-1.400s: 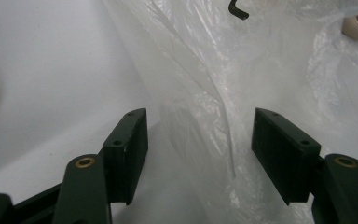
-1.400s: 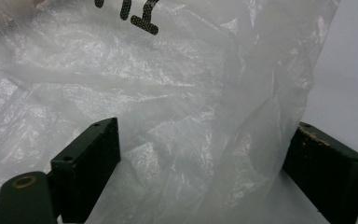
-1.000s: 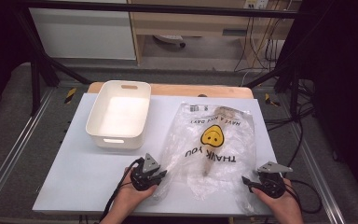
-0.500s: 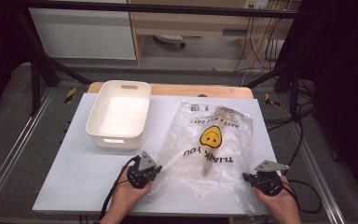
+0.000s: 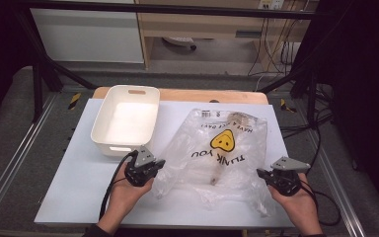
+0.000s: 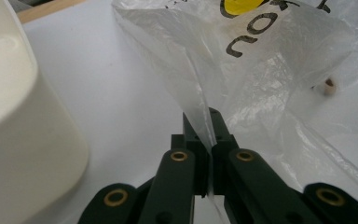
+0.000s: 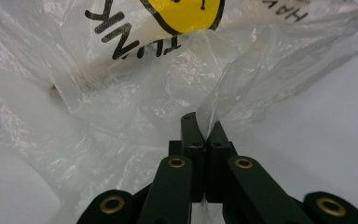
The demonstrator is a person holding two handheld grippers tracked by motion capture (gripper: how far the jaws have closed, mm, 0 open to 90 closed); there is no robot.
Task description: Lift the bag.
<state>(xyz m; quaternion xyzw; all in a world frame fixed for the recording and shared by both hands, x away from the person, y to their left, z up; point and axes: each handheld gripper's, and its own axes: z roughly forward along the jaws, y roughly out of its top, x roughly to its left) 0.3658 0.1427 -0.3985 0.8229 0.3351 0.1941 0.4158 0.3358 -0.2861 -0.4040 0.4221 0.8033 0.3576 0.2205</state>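
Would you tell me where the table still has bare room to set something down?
Bare white table lies left of the left gripper, in front of the tub. A narrow strip runs behind the plastic bag. The centre and right are crowded by it.

High cam looks down fwd; gripper cams close, sharing plastic bag (image 5: 217, 153).

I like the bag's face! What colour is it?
Yellow, on the clear plastic bag; its face shows best in the high view.
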